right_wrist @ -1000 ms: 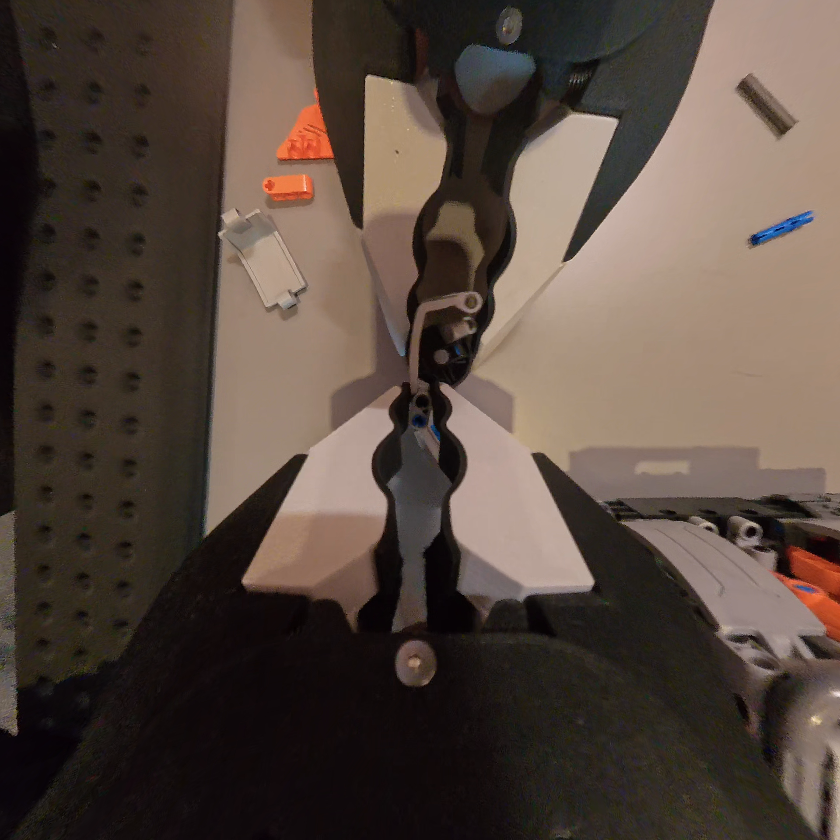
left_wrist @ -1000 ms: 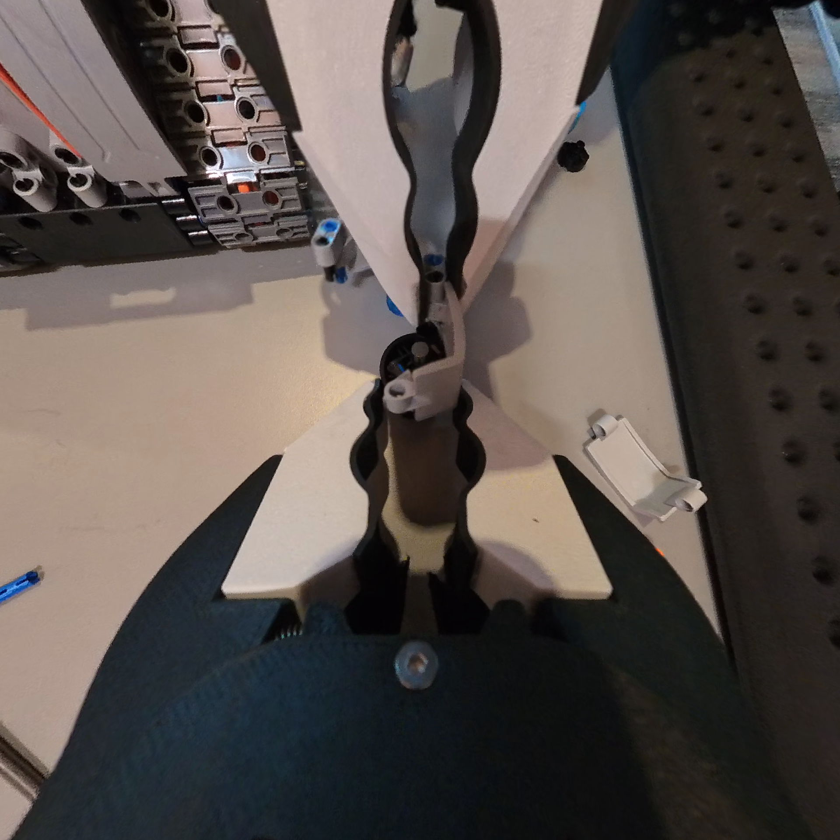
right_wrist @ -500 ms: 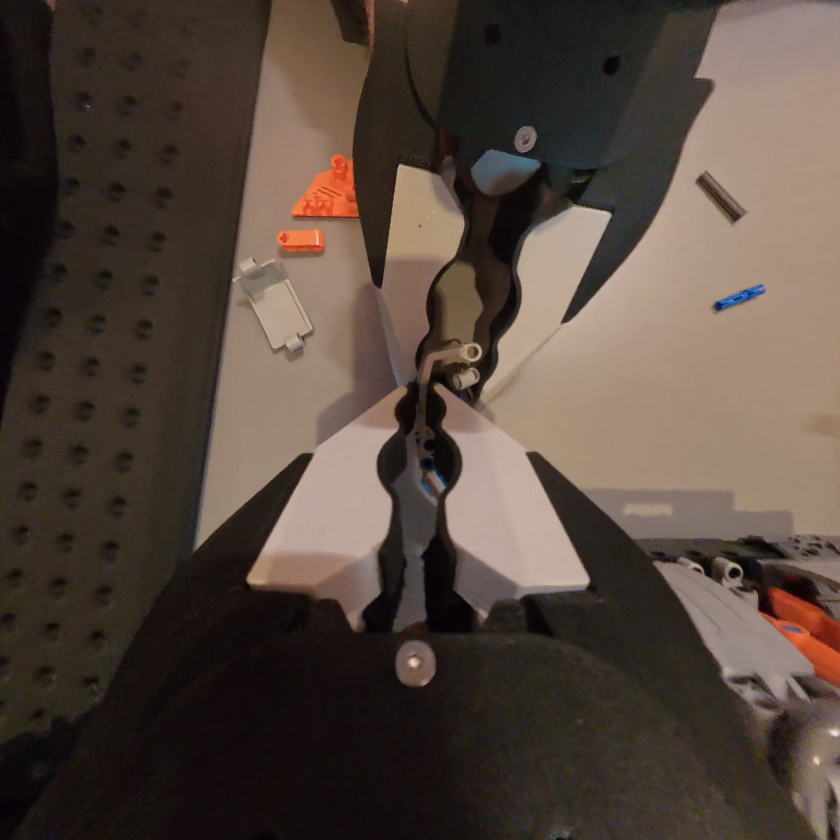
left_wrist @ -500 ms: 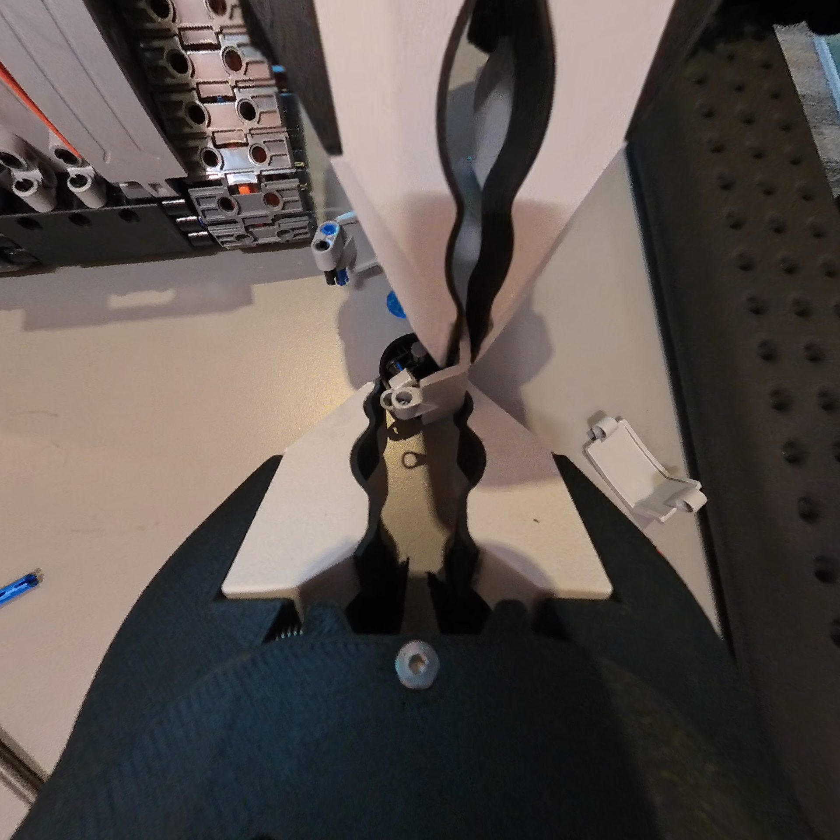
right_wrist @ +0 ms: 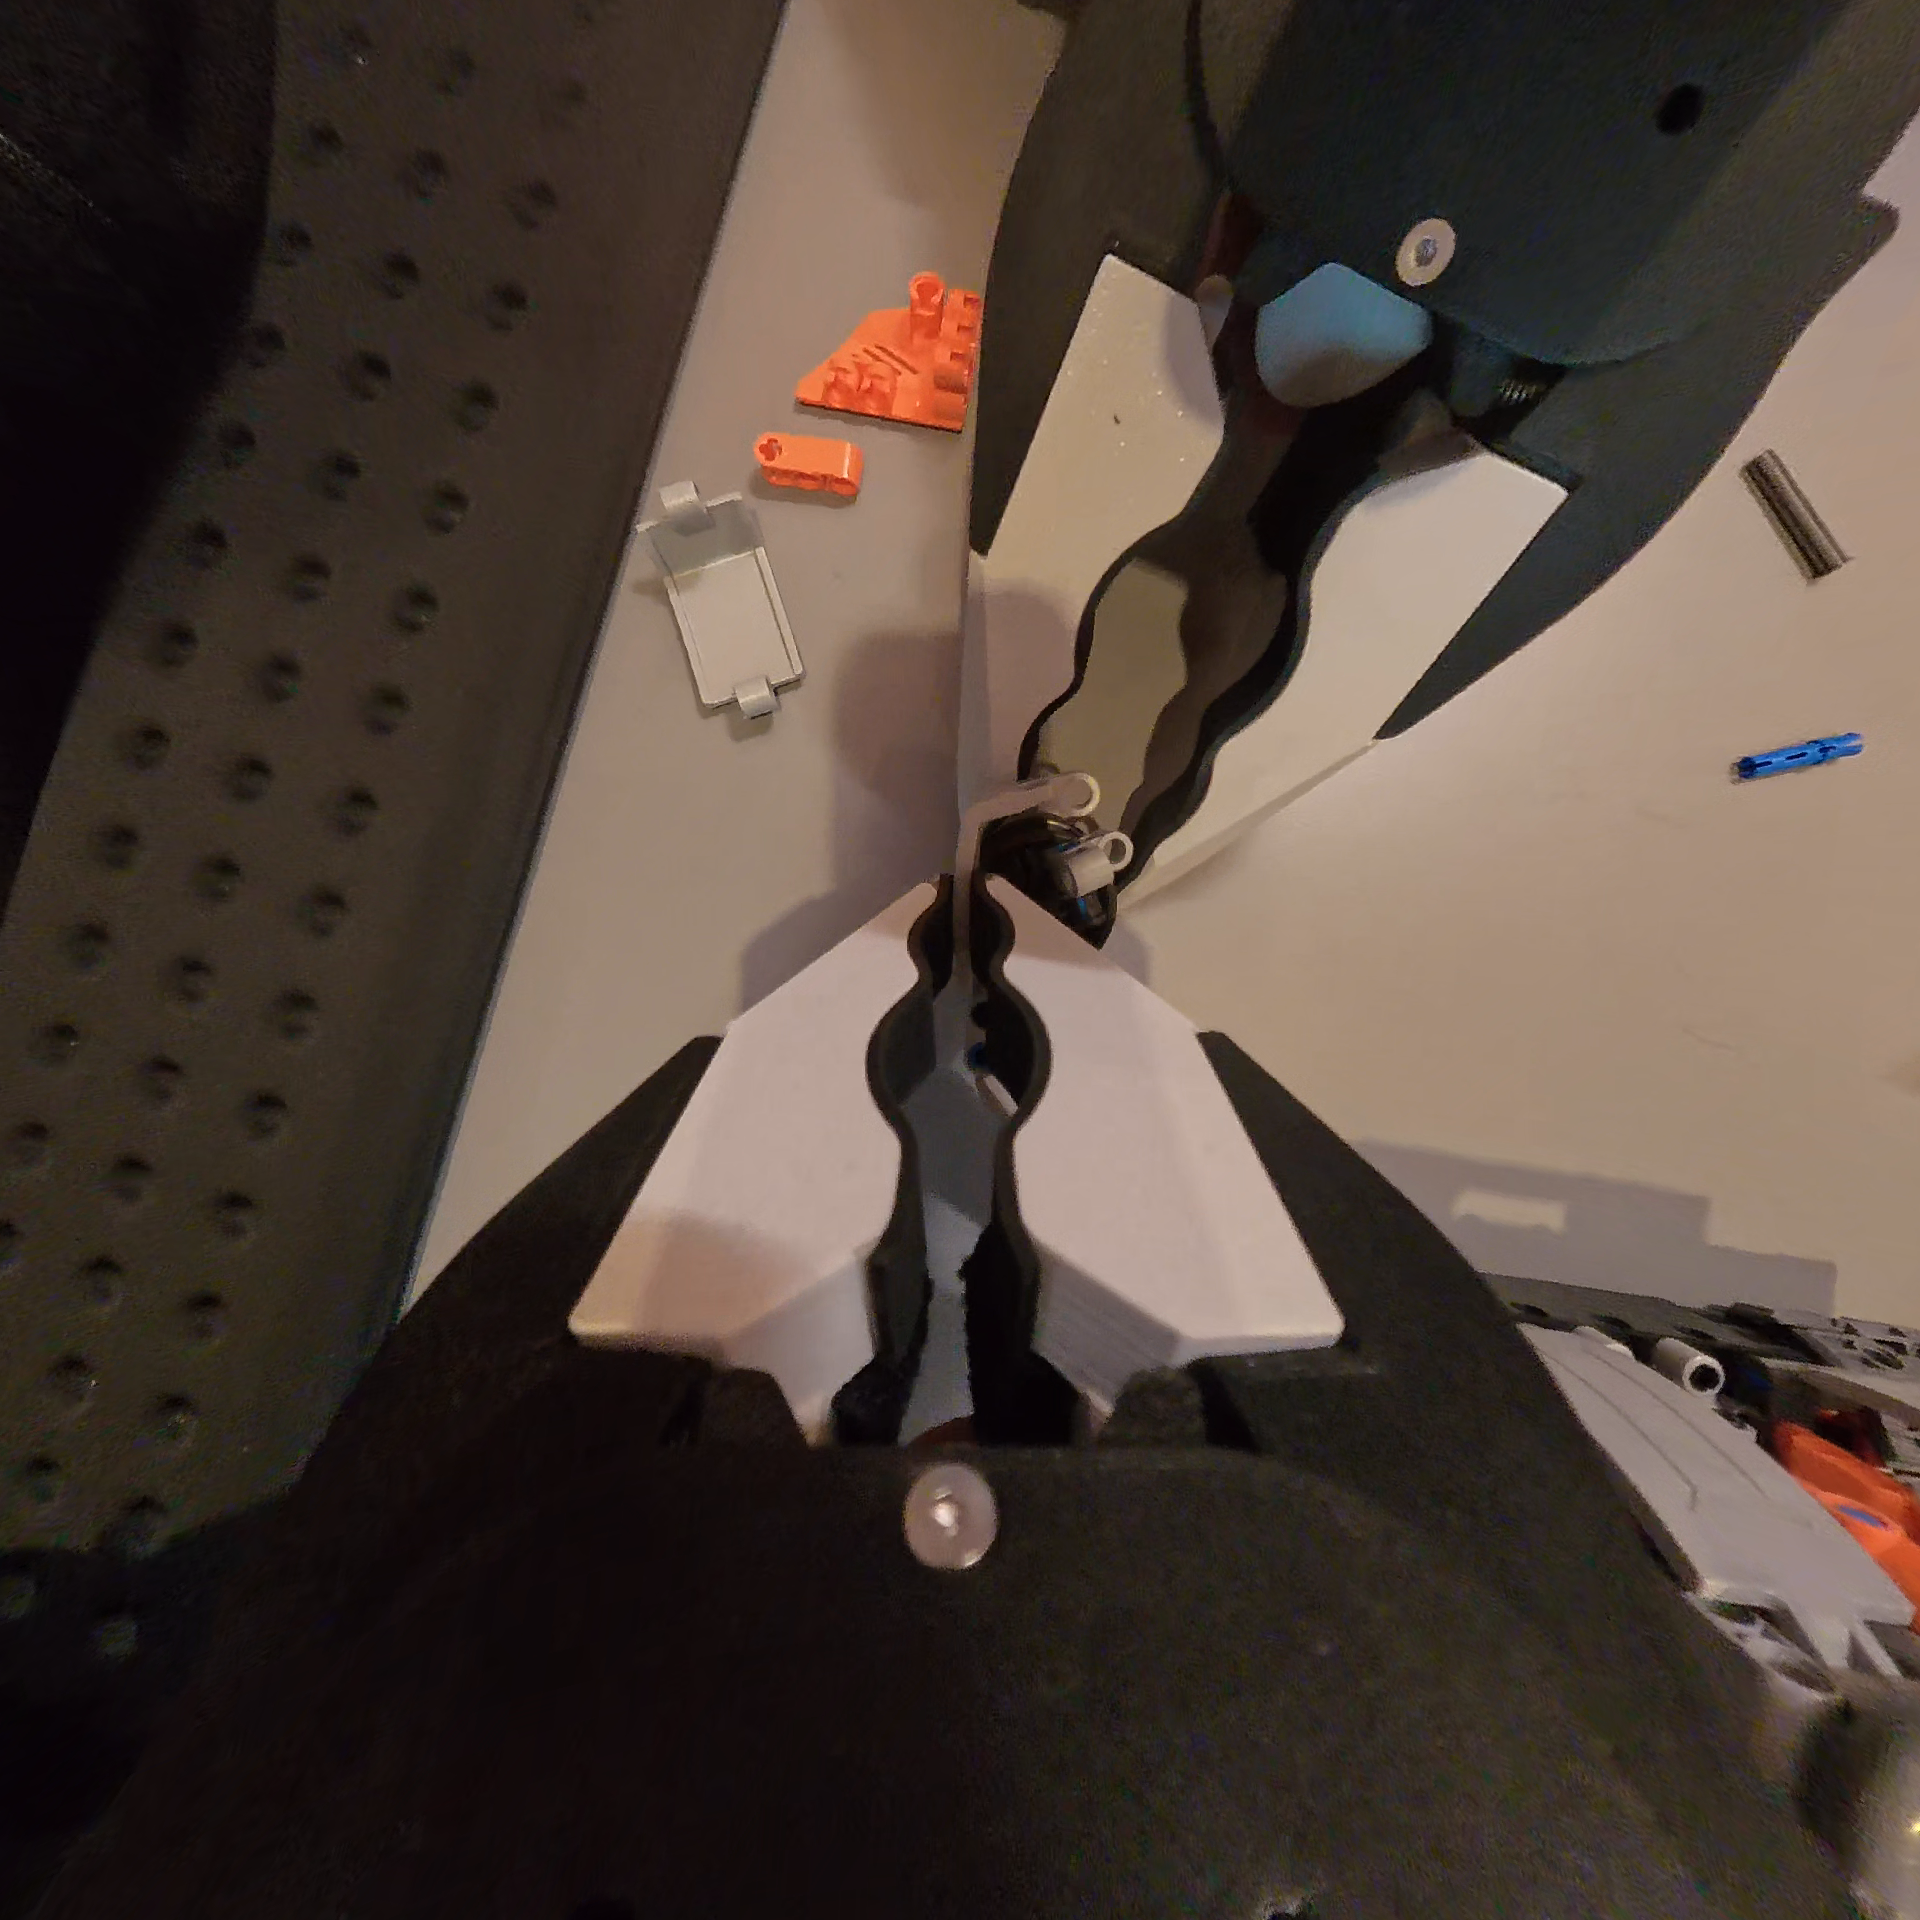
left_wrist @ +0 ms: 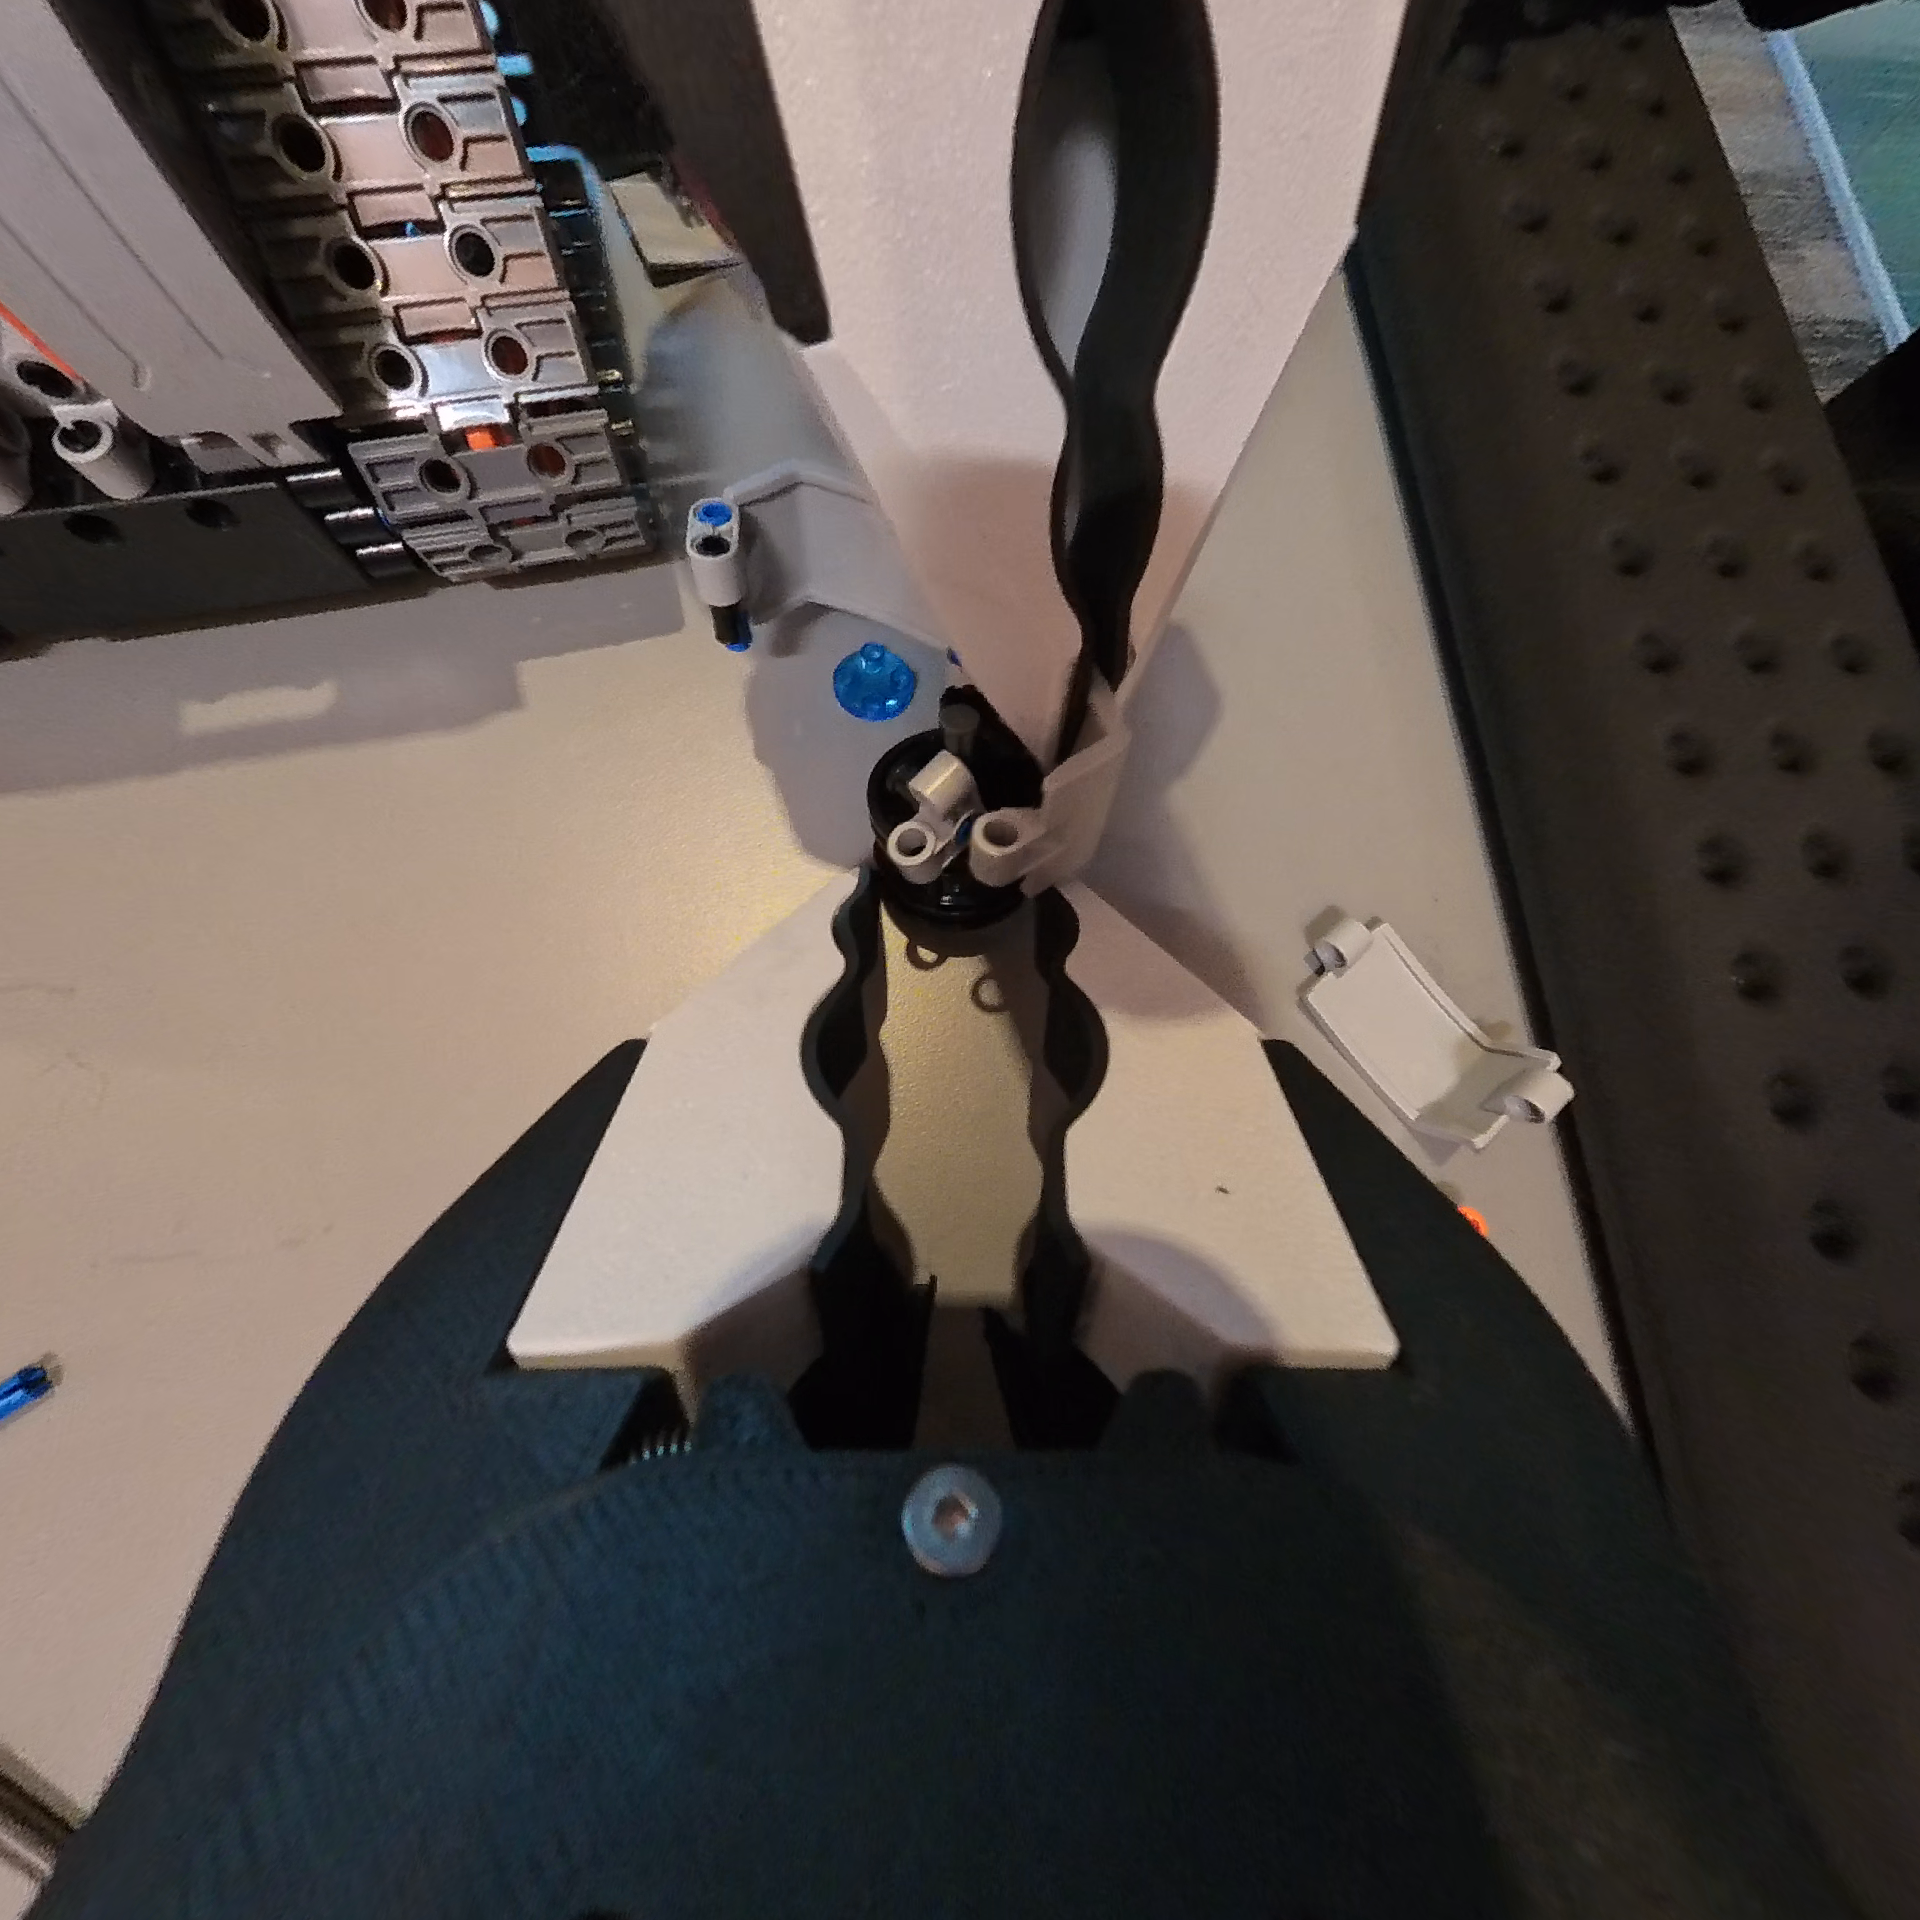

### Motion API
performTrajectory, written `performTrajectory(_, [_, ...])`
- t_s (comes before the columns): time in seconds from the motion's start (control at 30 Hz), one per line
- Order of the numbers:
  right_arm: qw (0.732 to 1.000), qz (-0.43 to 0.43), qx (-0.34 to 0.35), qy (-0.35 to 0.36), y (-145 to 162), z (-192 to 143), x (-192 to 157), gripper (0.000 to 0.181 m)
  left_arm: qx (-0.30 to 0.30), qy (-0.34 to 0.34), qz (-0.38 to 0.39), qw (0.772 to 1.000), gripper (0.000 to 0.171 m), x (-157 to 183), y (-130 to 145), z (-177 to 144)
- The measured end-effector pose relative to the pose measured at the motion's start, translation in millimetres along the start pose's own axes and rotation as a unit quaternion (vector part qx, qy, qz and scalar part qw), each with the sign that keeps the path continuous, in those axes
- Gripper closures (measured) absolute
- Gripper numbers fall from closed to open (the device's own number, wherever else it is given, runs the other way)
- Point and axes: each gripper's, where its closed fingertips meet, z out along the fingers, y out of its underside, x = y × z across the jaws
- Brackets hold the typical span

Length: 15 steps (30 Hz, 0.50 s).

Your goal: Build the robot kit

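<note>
Left wrist view: left gripper (left_wrist: 951, 894) clamped on black hub (left_wrist: 940, 831) carrying grey connectors. Right gripper (left_wrist: 1086, 717) pinches grey panel (left_wrist: 1075, 800), touching hub.

Right wrist view: right gripper (right_wrist: 961, 914) closed on panel (right_wrist: 977, 842), left gripper (right_wrist: 1081, 831) opposite. Spare panel (right_wrist: 727, 613) on table (right_wrist: 1403, 987).

Risk: thin edge grip, so twisting could pop the panel loose.

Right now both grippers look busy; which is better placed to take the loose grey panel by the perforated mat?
Left, probably: the loose grey panel lies close beside the left gripper, farther from the right gripper. Yet left grips a black round part, right a curved grey panel.
</note>
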Motion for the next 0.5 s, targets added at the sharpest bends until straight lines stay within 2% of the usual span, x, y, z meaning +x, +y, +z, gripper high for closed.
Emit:
performTrajectory(0.2, [1.0, -0.008, -0.012, -0.004, 3, 0, -3, 0.179, 0.0, -0.002, 0.003, 1.0, 0.145, 0, 0, 0])
performTrajectory(0.4, [0.999, 0.008, -0.006, 0.031, 1, -17, 2, 0.154, 0.001, -0.04, 0.0, 0.999, 0.146, -7, 0, -1])
performTrajectory(0.5, [0.997, 0.044, -0.004, 0.061, 6, -32, 12, 0.153, 0.012, -0.081, 0.014, 0.997, 0.145, -13, -3, -4])
